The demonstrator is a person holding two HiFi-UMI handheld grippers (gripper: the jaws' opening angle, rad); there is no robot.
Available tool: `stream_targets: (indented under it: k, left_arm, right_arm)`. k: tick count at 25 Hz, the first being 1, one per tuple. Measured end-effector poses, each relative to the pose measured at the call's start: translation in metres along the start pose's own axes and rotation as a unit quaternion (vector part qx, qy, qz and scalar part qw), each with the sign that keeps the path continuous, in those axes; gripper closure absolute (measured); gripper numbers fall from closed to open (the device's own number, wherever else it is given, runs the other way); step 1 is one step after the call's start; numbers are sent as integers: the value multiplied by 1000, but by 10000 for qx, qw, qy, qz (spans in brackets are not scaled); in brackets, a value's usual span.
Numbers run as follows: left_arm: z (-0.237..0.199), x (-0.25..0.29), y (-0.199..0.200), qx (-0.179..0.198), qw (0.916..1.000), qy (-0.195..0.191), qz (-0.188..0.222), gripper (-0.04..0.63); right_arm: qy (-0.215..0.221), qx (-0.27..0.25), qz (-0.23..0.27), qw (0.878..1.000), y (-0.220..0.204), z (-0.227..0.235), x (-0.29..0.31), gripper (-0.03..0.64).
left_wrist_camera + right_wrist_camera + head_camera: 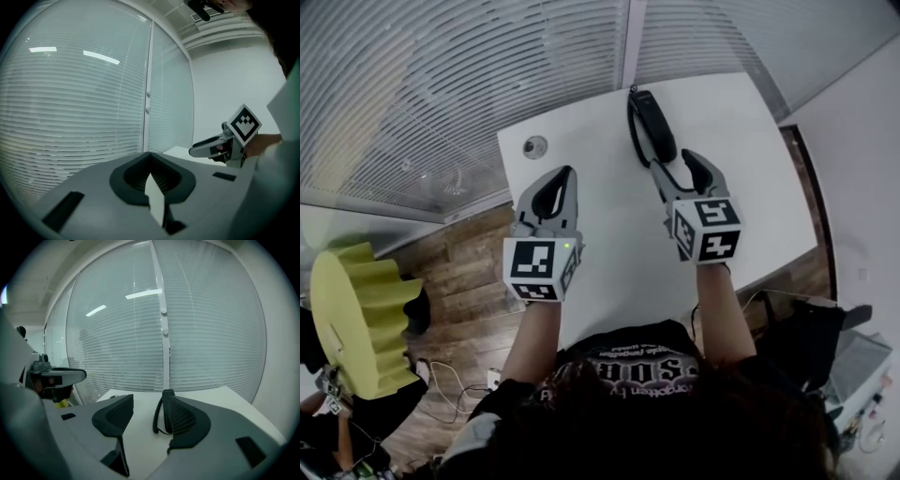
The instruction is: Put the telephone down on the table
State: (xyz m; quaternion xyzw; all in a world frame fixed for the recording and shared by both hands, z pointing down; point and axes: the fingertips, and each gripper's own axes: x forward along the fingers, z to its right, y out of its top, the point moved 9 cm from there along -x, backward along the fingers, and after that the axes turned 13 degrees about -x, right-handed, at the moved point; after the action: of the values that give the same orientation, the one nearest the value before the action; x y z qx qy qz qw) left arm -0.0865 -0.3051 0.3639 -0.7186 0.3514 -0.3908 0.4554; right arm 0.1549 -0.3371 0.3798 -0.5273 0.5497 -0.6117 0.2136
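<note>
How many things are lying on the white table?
2. The black telephone lies near the middle of the table's far edge. A small round thing sits near the far left corner. The near edge is covered, so something could hide there.

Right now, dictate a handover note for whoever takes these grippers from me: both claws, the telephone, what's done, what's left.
Left claw: shut, empty, held over the table.
Right claw: open, nothing between its jaws, just short of the telephone.
Telephone: lying flat at the table's far edge by the blinds, its cord curled beside it.
Done: telephone is down and released.
Left: probably nothing, apart from drawing both hands clear.
</note>
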Motion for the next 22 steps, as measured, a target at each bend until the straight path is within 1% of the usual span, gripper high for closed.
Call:
stream_targets:
  k: [1,4,7,9,12,22]
  left_arm:
    - [2,-4,2,25,10000,-40,36,592]
    - [7,-17,4,51,9999,-126,38,592]
    - [10,-27,5,104,9997,-212,64,592]
    - [12,-34,9,158,9994,-278,161,592]
    - [17,-48,13,184,9988,-359,281,592]
    - [33,-83,10,293,9965,-650,431,592]
  right_arm:
    - [-69,-21,116,9999,4,-2,-8,379]
    - [-321,-171,431,9984,14,-11,-32,457]
    - [-552,-260,638,9961,18,-21,-52,500]
    - [-661,-252,766,9945,21,-28,-63,531]
    - [-727,-297,823,9935,23,-40,-84,551]
    - [-956,-437,1026,9892,20,-74,-134,583]
